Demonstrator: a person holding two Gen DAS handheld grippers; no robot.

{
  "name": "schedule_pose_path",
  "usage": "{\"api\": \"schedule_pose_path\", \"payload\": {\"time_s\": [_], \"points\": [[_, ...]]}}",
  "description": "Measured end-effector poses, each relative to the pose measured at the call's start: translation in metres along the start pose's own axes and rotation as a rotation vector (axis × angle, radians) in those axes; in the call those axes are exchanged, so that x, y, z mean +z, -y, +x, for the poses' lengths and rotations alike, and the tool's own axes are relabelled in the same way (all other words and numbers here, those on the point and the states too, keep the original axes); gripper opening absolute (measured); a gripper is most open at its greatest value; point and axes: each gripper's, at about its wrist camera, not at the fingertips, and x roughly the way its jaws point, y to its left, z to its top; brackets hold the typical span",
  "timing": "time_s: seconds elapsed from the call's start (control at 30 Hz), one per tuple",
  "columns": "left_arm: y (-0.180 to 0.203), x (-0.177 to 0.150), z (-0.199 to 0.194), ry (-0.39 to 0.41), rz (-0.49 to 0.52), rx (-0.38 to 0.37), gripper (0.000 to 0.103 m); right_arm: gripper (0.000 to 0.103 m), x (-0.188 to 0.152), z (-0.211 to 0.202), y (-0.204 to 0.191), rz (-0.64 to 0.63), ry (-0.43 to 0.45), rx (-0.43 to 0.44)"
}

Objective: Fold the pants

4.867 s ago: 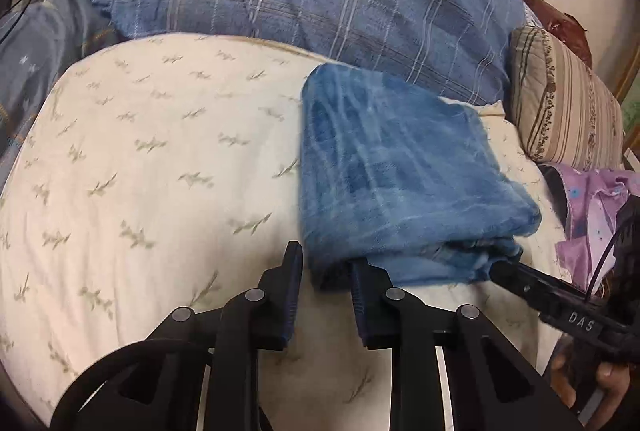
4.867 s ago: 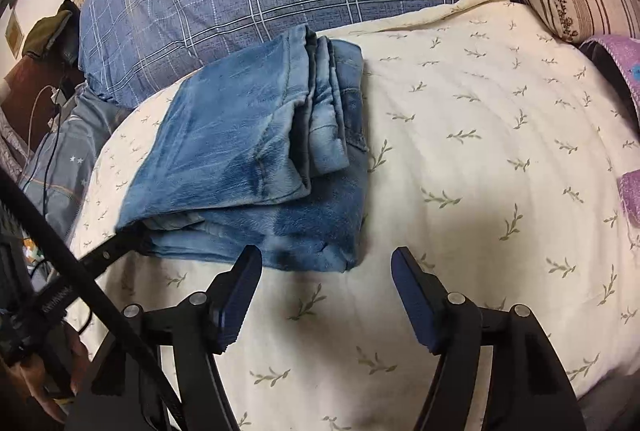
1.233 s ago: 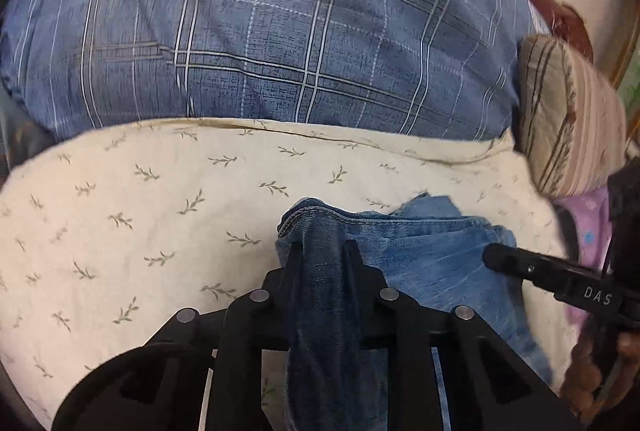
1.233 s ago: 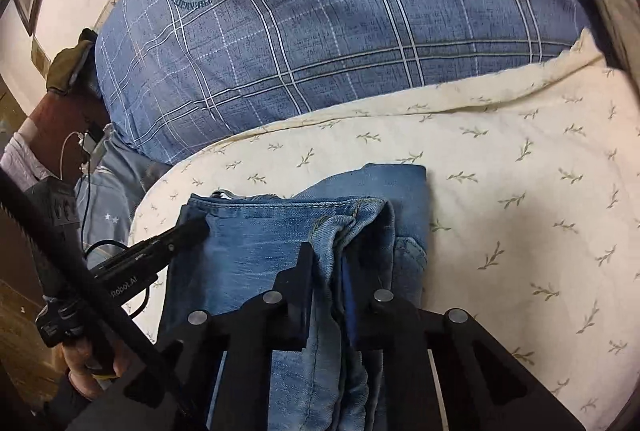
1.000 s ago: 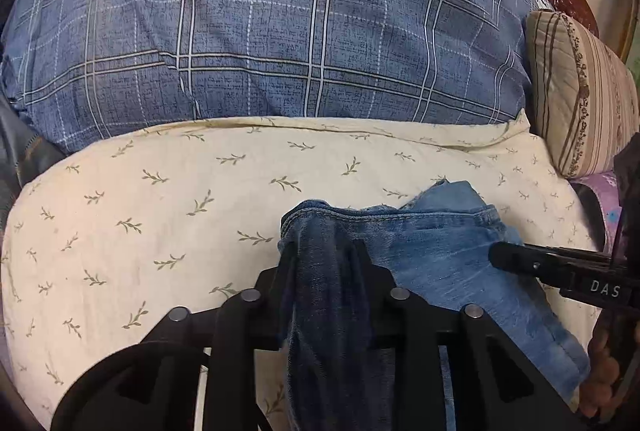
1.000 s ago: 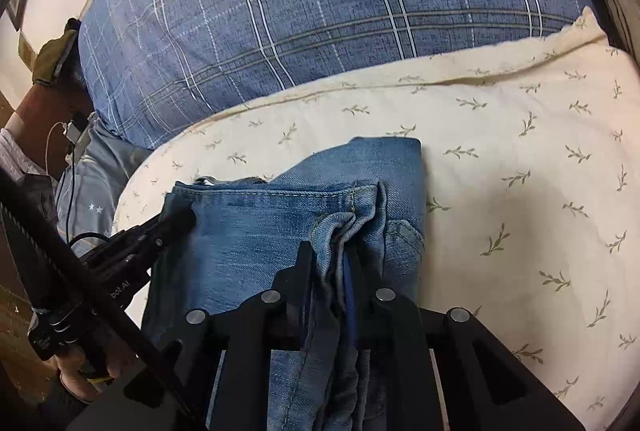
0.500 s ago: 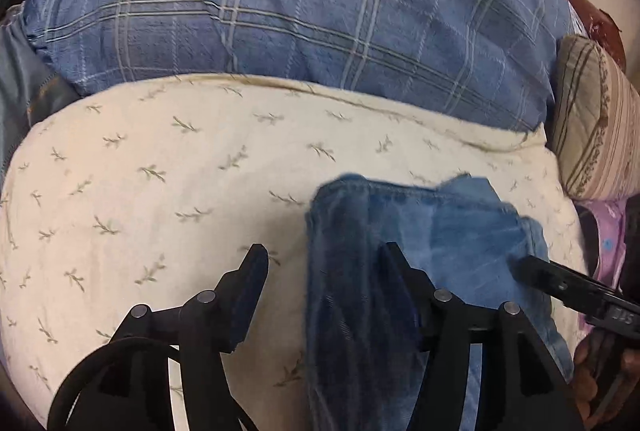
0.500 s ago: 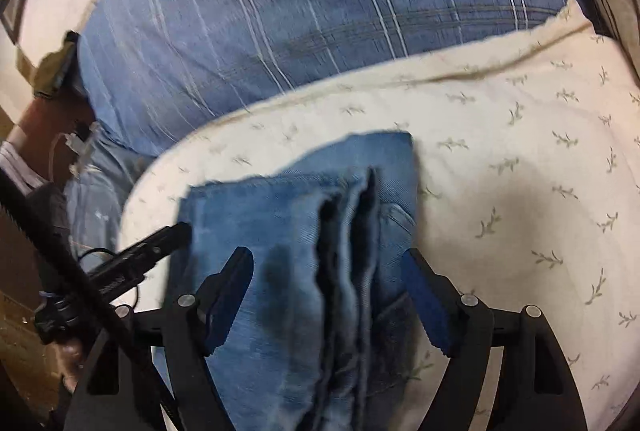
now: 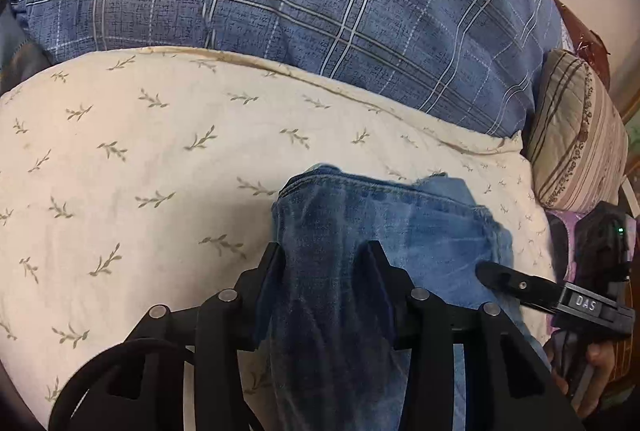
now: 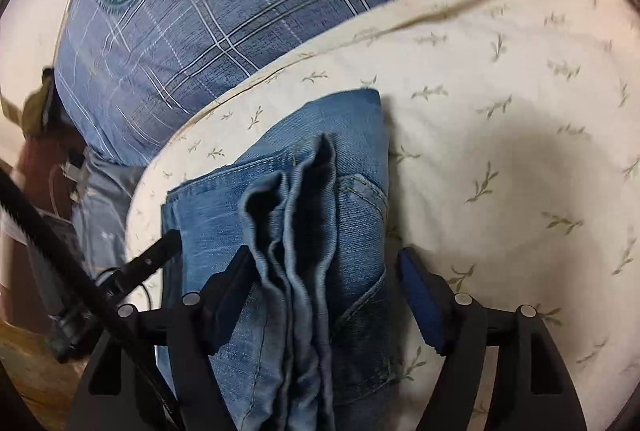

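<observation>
Item: jeans (image 10: 280,231), folded into a compact stack, lying on the cream leaf-print sheet (image 9: 140,159) just short of the plaid pillow (image 9: 320,11).

Change noted: a second ago both of your grippers were clamped on the near edge of the stack and held it off the sheet. Both then let go, and the stack now rests on the sheet.

Left gripper (image 9: 324,263): jaws have just been closing again after the release. The left corner of the stack sits between them. The fingers lie against the denim on both sides, and you appear to be pinching it afresh, though the bunched cloth hides the pads.

Right gripper (image 10: 324,271): jaws apart, and they have just been narrowing. The ruffled hem layers stand between them, touching the left finger. The right pad (image 10: 420,295) stands clear of the cloth, so nothing is gripped.

Reading: the last fold looks laid. What remains seems to be tidying: the loose hem layers on your right side stand up unflattened, and the left regrip suggests a small tug or squaring of that corner.

Other: striped cushion (image 9: 576,135) to the right of the pillow, well apart from the jeans.
</observation>
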Motion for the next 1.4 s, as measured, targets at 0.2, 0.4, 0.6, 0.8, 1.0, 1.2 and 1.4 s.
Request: {"api": "schedule_pose_path", "payload": {"time_s": [0.2, 0.4, 0.6, 0.8, 1.0, 1.2, 1.4], "points": [[0.004, 0.005, -0.021, 0.055, -0.013, -0.106, 0.013, 0.032, -0.001, -0.011, -0.01, -0.04, 0.044, 0.076], [-0.006, 0.007, -0.01, 0.057, -0.015, -0.042, 0.027, 0.044, 0.007, -0.008, -0.021, -0.126, 0.091, 0.056], [-0.014, 0.006, -0.016, 0.017, -0.07, -0.036, 0.042, 0.066, 0.001, -0.02, -0.019, -0.116, 0.083, 0.015], [-0.018, -0.036, -0.034, -0.044, -0.099, -0.057, 0.051, 0.076, -0.053, -0.046, -0.015, -0.109, 0.068, 0.073], [-0.014, -0.062, -0.043, -0.038, -0.107, -0.081, 0.046, 0.065, -0.072, -0.042, -0.016, -0.1, 0.073, 0.023], [-0.01, -0.064, -0.057, 0.018, -0.098, -0.139, 0.02, 0.037, -0.073, -0.048, -0.016, -0.111, 0.077, 0.026], [-0.008, -0.073, -0.047, 0.014, -0.039, -0.039, 0.031, 0.05, -0.072, -0.038, -0.015, -0.122, 0.075, 0.012]]}}
